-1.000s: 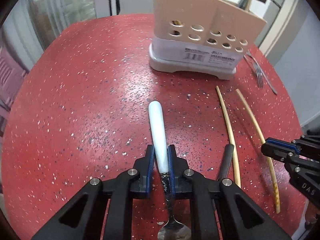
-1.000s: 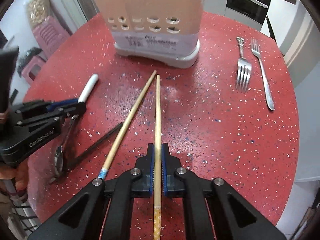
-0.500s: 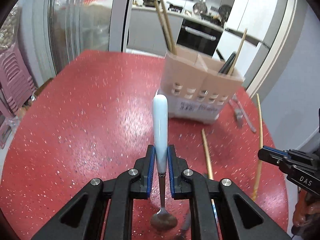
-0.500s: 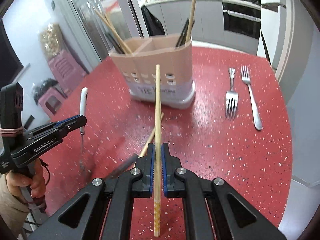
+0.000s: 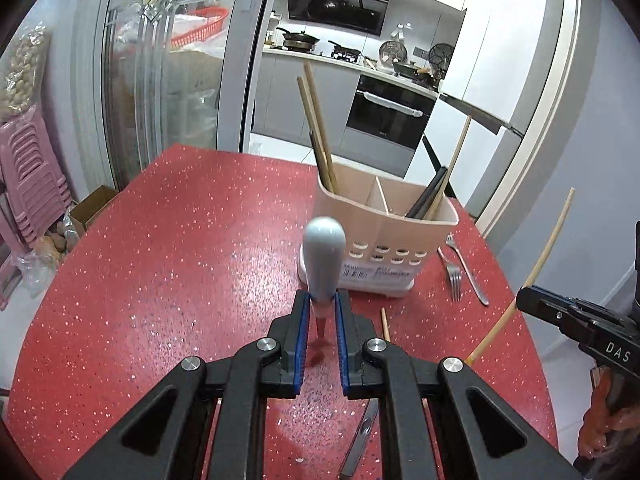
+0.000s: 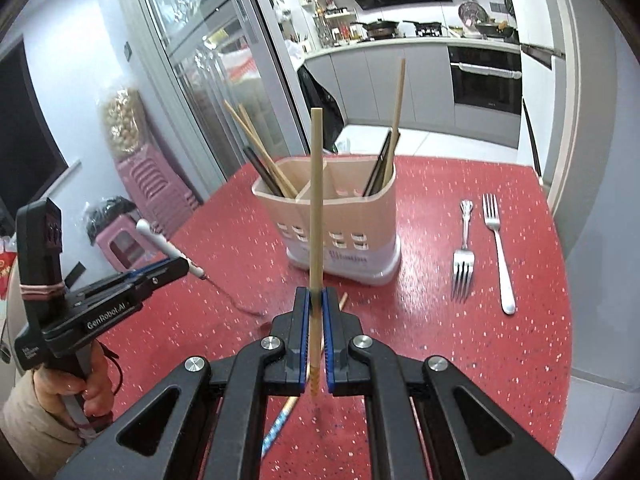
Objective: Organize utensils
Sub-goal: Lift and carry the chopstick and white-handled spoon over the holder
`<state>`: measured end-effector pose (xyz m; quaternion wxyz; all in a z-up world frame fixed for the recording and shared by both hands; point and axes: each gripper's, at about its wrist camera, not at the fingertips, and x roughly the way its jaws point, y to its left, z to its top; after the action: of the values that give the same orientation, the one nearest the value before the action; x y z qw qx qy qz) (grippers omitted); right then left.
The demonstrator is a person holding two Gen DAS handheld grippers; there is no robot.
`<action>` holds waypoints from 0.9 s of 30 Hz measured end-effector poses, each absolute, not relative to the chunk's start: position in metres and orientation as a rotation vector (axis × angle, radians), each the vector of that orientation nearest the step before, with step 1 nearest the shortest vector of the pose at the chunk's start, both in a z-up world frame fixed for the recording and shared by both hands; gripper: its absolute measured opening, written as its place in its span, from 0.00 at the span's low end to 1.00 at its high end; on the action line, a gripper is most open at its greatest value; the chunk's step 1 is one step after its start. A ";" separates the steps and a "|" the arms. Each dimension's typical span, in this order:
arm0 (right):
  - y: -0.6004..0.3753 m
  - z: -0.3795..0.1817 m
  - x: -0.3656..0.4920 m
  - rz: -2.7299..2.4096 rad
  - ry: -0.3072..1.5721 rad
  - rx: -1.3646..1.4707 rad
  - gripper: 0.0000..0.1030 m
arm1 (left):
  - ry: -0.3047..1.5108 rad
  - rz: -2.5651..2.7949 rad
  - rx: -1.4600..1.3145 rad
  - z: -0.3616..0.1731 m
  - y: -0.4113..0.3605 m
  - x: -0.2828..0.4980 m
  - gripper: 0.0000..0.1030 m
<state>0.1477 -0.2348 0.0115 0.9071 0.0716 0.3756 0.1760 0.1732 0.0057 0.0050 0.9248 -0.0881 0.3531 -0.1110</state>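
Left gripper (image 5: 322, 312): jaws clamped on the pale handle of a spoon (image 5: 323, 254), held above the red counter (image 5: 180, 248).
Right gripper (image 6: 316, 308): jaws closed on a wooden chopstick (image 6: 316, 200), tip pointing up, clear of the counter.
Caddy (image 6: 344, 220): stood beyond both grippers, chopsticks leaning in two compartments.
Forks (image 6: 464, 260): two lay side by side right of the caddy.
Loose chopstick (image 6: 280, 424): lay on the counter beneath the right gripper.

Two forks (image 6: 482, 248) lie on the table (image 6: 460, 360), right of the holder (image 6: 340, 216).
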 end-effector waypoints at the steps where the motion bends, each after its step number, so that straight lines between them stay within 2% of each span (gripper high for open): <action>1: -0.235 0.015 0.149 0.364 0.766 0.149 0.07 | 0.717 -0.227 -0.182 0.009 0.006 0.174 0.34; 27: -0.239 0.110 0.233 0.380 0.606 0.146 0.07 | 0.537 -0.266 -0.209 0.132 -0.007 0.250 0.34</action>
<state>0.2328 -0.2389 0.1100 0.9341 0.0714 0.2964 0.1860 0.2505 -0.0071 0.1319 0.9501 -0.1030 0.2640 -0.1306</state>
